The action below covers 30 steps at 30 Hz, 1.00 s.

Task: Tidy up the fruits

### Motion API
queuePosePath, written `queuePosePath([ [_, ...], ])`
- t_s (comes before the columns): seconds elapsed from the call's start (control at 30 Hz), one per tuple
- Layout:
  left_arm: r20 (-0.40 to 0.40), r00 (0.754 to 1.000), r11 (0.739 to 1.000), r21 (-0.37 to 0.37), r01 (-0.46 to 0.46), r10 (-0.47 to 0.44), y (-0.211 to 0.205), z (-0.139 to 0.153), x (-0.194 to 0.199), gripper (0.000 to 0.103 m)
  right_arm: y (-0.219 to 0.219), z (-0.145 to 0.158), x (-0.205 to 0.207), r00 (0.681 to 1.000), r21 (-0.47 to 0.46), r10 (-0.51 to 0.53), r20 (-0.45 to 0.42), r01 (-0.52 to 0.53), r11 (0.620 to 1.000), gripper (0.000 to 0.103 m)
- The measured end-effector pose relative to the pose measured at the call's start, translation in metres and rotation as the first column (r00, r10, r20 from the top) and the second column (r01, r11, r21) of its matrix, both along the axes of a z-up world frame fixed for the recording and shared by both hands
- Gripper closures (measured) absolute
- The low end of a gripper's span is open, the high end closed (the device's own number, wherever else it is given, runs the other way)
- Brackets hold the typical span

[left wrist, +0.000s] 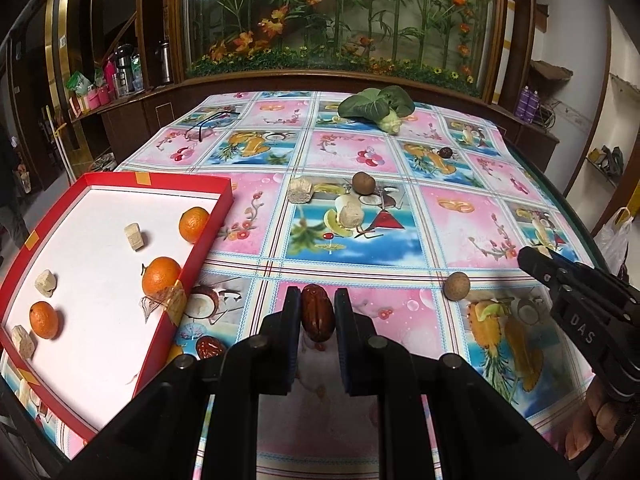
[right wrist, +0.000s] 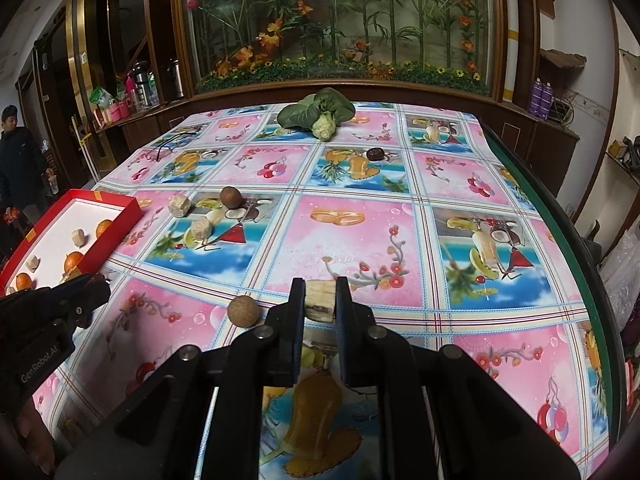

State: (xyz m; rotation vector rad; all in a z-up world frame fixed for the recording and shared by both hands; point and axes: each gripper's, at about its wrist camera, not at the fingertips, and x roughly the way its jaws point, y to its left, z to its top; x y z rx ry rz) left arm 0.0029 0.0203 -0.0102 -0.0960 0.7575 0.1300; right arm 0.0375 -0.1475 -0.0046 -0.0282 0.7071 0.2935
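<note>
My left gripper (left wrist: 317, 312) is shut on a red date (left wrist: 317, 314), held just above the tablecloth beside the red tray (left wrist: 208, 236). The tray holds three oranges (left wrist: 161, 276) and several beige cubes (left wrist: 133, 236). My right gripper (right wrist: 318, 300) is shut on a beige cube (right wrist: 320, 300) over the table's front middle. A tan ball (right wrist: 242, 311) lies just left of it; it also shows in the left wrist view (left wrist: 456, 286). Farther back lie a brown round fruit (left wrist: 363, 183), two beige cubes (left wrist: 300, 190) and a dark date (left wrist: 445, 153).
A leafy green vegetable (left wrist: 376, 106) lies at the table's far edge, with glasses (left wrist: 208, 124) at the far left. The table's green edge (right wrist: 560, 216) runs along the right. A wooden cabinet with a glass plant display stands behind. A person (right wrist: 16, 152) stands at far left.
</note>
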Motion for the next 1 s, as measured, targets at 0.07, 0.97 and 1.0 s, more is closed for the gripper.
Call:
queuePosePath([
  [0.07, 0.006, 1.000, 1.000, -0.003, 0.006, -0.006, -0.001, 0.002, -0.002, 0.088, 0.003, 0.001, -0.002, 1.000, -0.002, 0.005, 0.002, -0.005, 1.000, 0.088],
  [0.97, 0.043, 0.999, 0.999, -0.027, 0.021, -0.020, 0.006, 0.013, -0.014, 0.088, 0.016, 0.014, -0.012, 0.999, -0.007, 0.040, 0.024, -0.040, 0.999, 0.088],
  [1.0, 0.044, 0.999, 0.999, -0.027, 0.021, -0.020, 0.006, 0.014, -0.014, 0.088, 0.016, 0.015, -0.012, 0.999, -0.006, 0.039, 0.027, -0.039, 0.999, 0.088],
])
